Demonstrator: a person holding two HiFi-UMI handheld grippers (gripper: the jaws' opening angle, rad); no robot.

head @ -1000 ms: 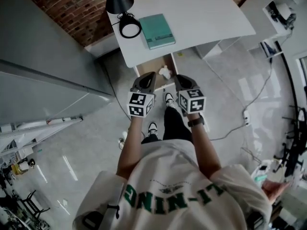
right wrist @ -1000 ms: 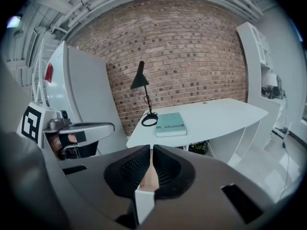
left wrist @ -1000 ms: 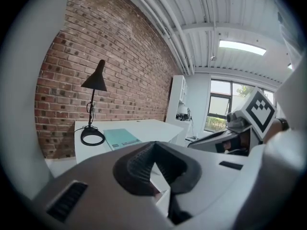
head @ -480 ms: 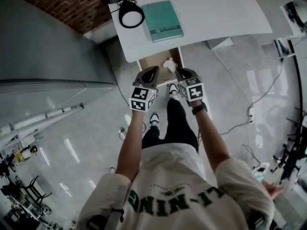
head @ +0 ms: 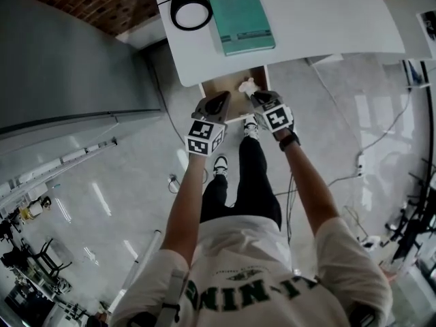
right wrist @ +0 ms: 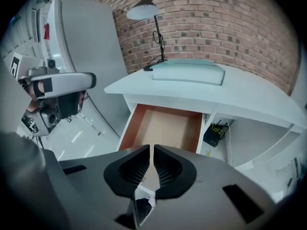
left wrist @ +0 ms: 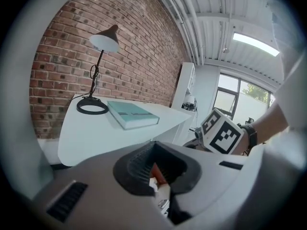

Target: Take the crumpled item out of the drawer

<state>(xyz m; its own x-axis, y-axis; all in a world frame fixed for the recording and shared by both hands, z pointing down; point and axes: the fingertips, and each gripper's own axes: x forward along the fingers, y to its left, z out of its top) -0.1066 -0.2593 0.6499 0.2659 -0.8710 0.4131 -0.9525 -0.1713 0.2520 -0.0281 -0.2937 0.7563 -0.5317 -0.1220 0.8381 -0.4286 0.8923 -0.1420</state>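
My right hand-held gripper [right wrist: 151, 166] has its jaws closed to a thin slit with nothing between them, and it points down into the open drawer [right wrist: 163, 128] under the table [right wrist: 225, 97]. My left hand-held gripper [left wrist: 154, 170] is beside it on the left. Its jaws also look closed on nothing, and it is aimed more level, toward the table edge.

In the head view, the crumpled item [head: 247, 86] is a small white wad in the drawer. It lies just ahead of my right hand-held gripper's tips and a little to their left, and I see no contact with it. The right gripper view shows only bare drawer floor beyond the jaws, so I take the wad to be hidden under the gripper's own body, close in front.

I judge this to be the approach step, with the grasp not yet made. Next, the right jaws need to open wide enough to go around the wad, lower over it and close gently. Soft paper can slide along the drawer floor if it is pushed rather than pinched.
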